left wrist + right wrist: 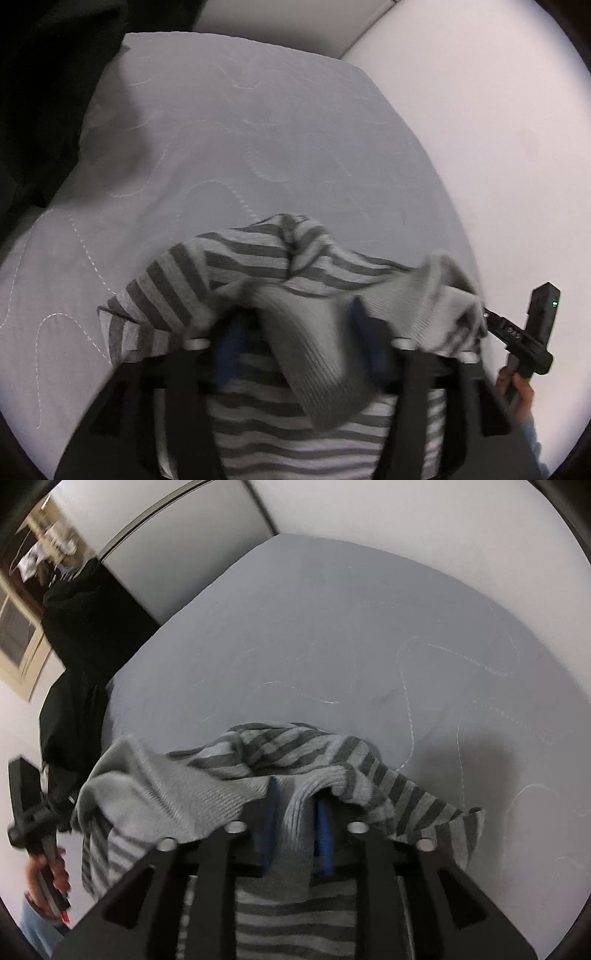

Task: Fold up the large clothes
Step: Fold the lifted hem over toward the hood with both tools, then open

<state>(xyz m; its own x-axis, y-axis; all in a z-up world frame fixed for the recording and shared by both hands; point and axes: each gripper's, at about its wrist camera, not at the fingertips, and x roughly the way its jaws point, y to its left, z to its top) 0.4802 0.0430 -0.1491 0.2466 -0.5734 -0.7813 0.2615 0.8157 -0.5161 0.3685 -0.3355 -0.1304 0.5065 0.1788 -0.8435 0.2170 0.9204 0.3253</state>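
I hold a grey striped sweater [236,266] above the near edge of the bed [229,140], one grip per side, so the garment hangs spread between both tools before folding. The left gripper [295,332] has its jaws clenched on the ribbed hem [314,354]; fabric drapes over the blue pads [229,343]. The right gripper [297,823] grasps the same ribbed band between narrowly set jaws. Motion blur obscures the exact bite on the left side. The sweater's lower body is cut off below both views. A black garment [85,627] lies at the bed's far left.
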